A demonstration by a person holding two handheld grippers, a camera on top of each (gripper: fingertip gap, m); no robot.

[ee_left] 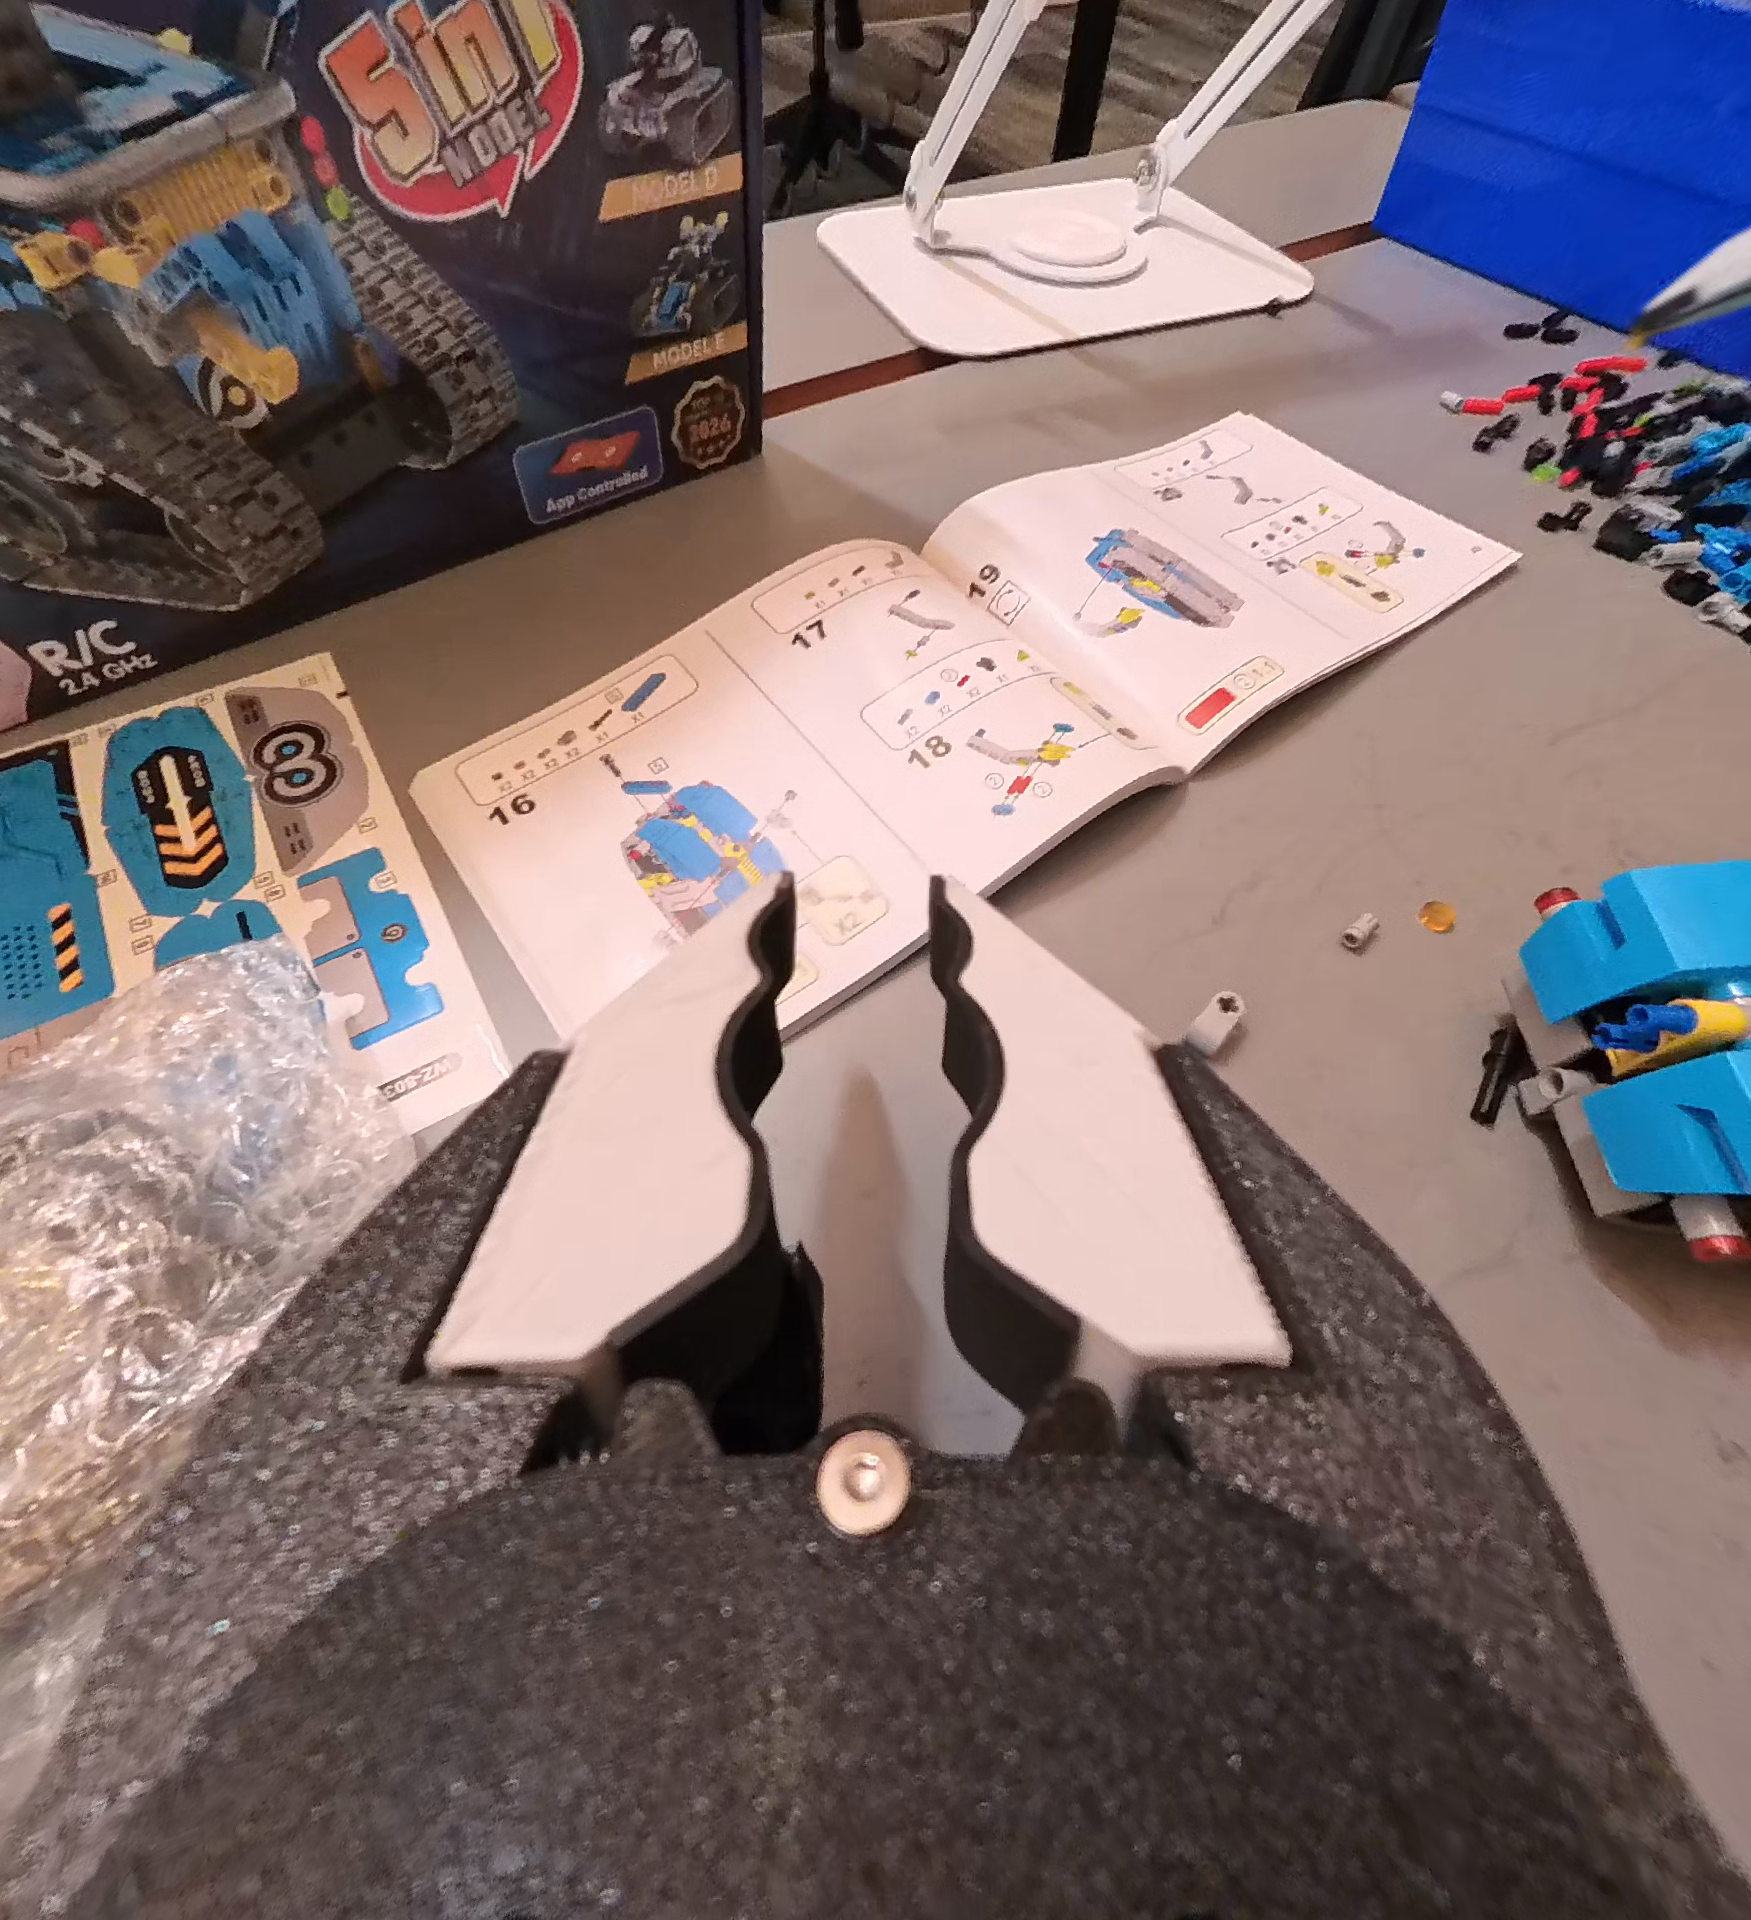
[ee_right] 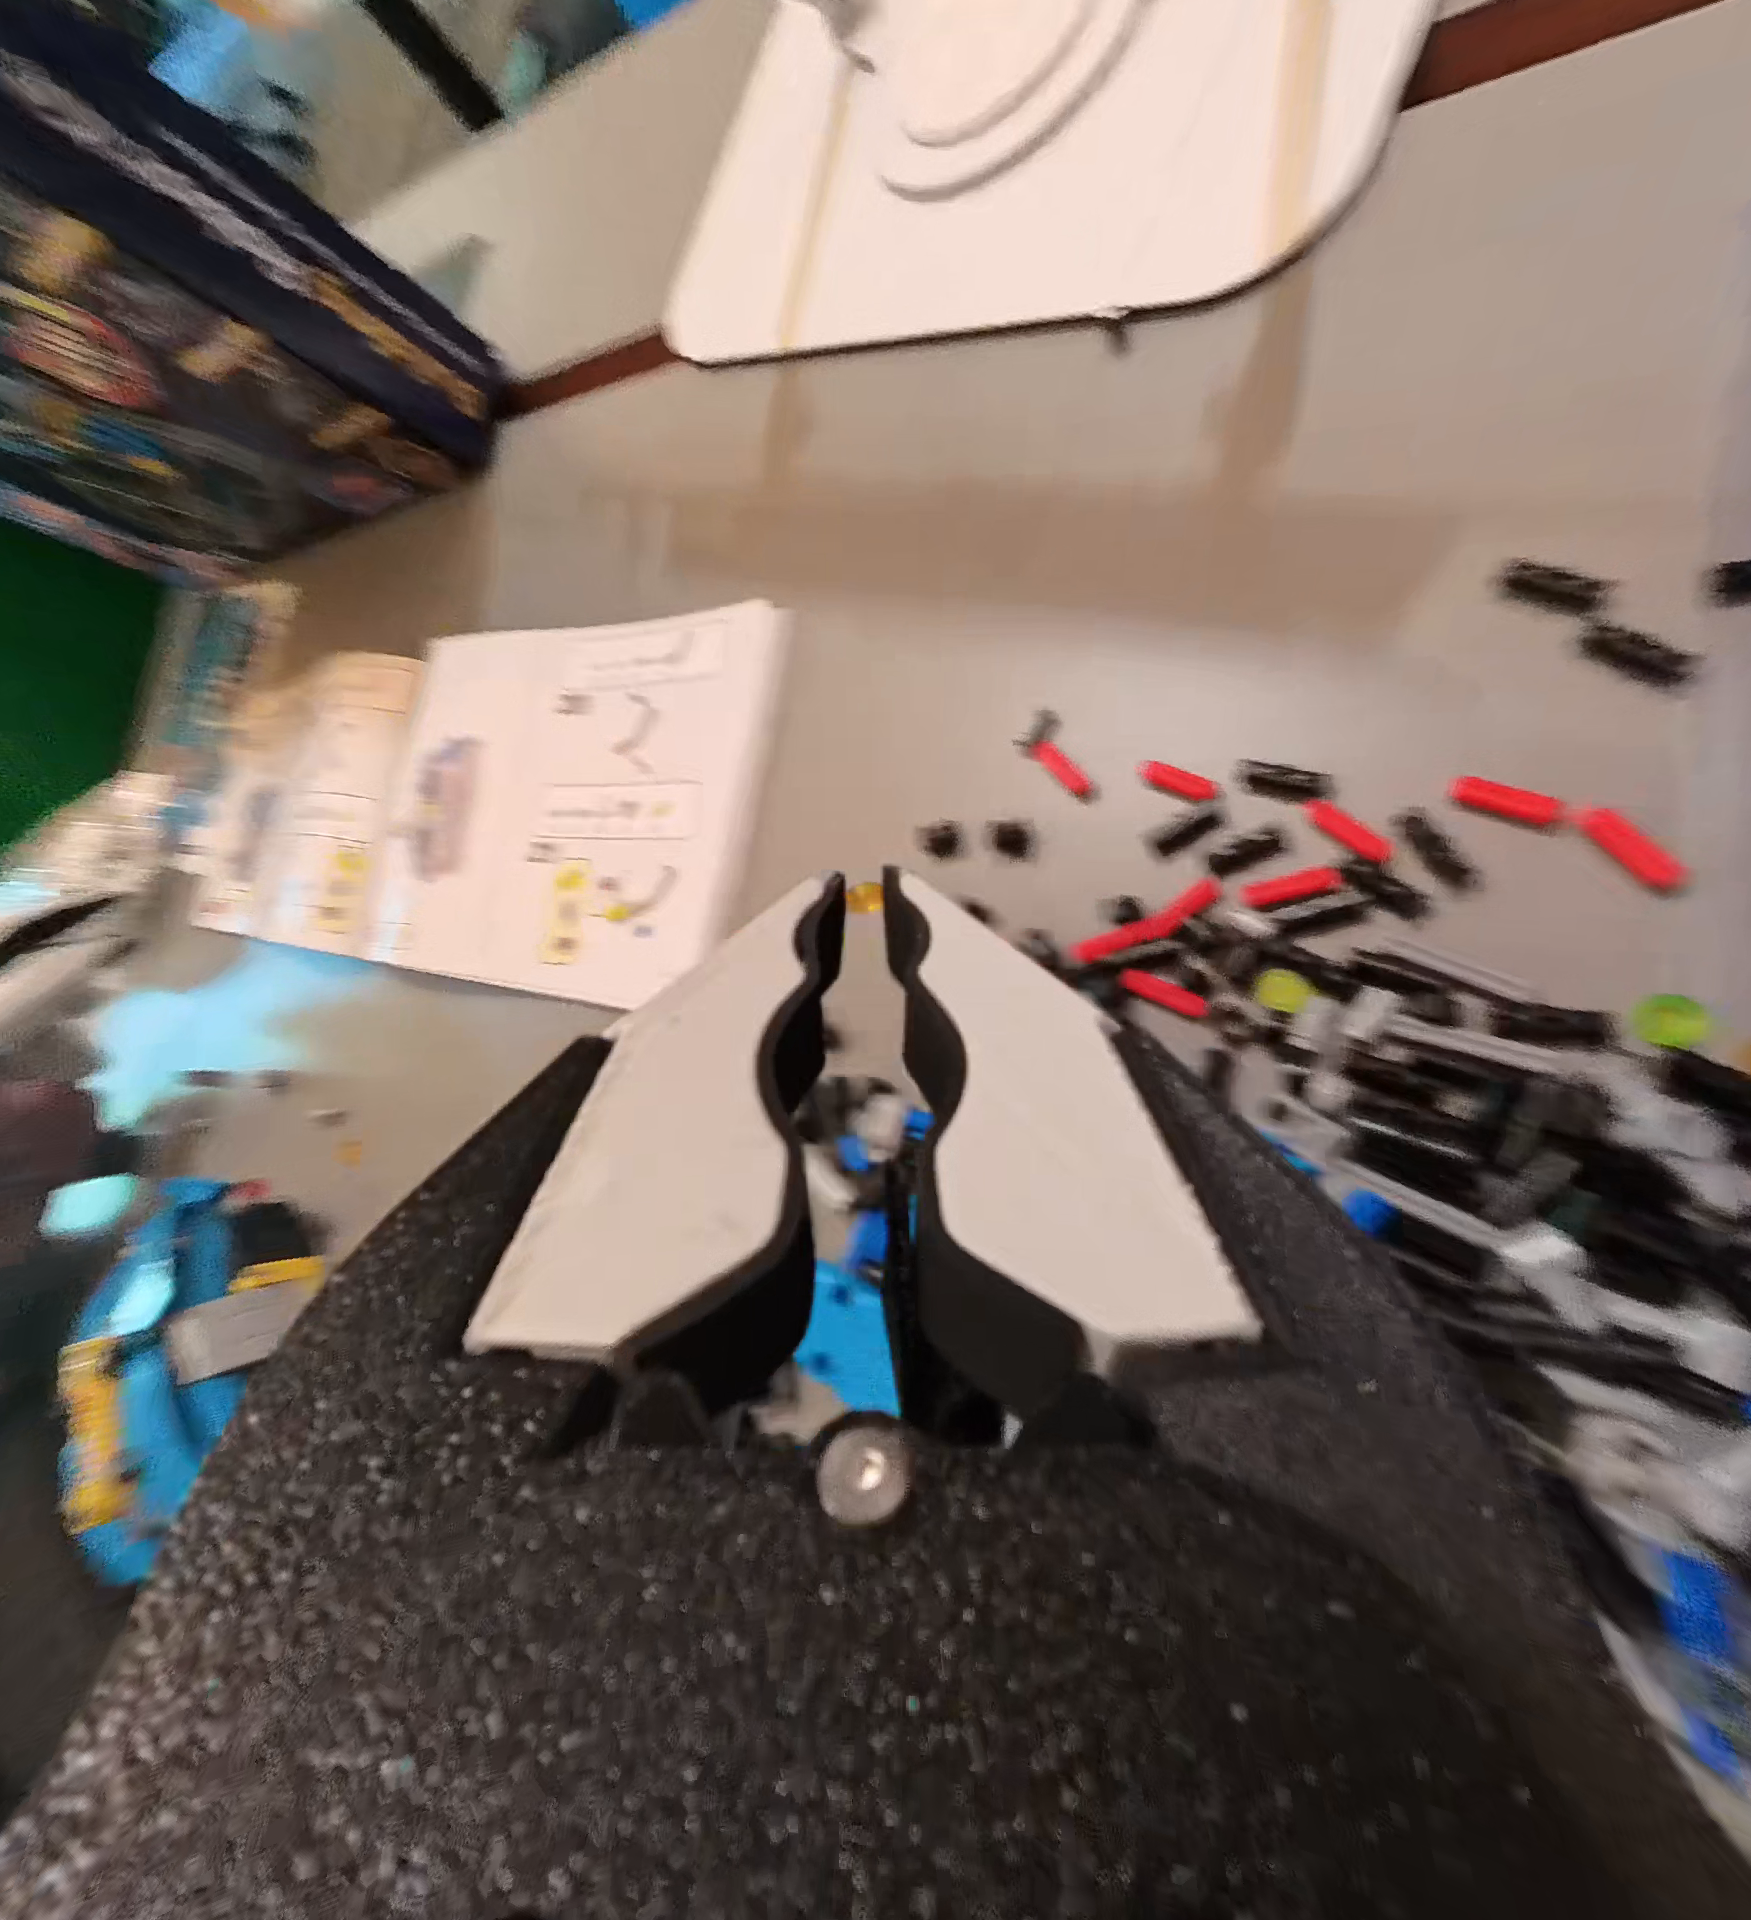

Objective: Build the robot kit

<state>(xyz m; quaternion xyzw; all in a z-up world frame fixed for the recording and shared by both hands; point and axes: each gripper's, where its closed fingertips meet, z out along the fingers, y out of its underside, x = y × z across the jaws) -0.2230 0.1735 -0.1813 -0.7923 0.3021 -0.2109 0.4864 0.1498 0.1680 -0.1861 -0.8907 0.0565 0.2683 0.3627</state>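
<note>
Left tongs [ee_left: 860,894]: the jaws stand apart with nothing between them, above the lower edge of the open booklet [ee_left: 954,686] on the grey table [ee_left: 1266,1091]. A sticker sheet [ee_left: 175,862] lies to their left, partly under a crumpled clear bag [ee_left: 92,1226]. A printed box [ee_left: 310,291] stands behind the sheet. Two small grey connectors [ee_left: 1359,930] [ee_left: 1219,1016] and an amber stud [ee_left: 1436,915] lie loose on the table to the right. A partly built blue model [ee_left: 1681,1060] sits at the right edge. A loose pile of parts [ee_left: 1681,499] lies farther back, before a blue bin [ee_left: 1619,135]. A white lamp base [ee_left: 1058,260] rests at the far side.

Right tongs [ee_right: 863,883]: the view is blurred. The jaws are nearly together, with a narrow gap at the tips; an amber stud [ee_right: 863,897] shows in that gap, but whether it is gripped cannot be told. The tongs hang over the parts pile [ee_right: 1422,1091], with red pins [ee_right: 1349,831] scattered beyond.
</note>
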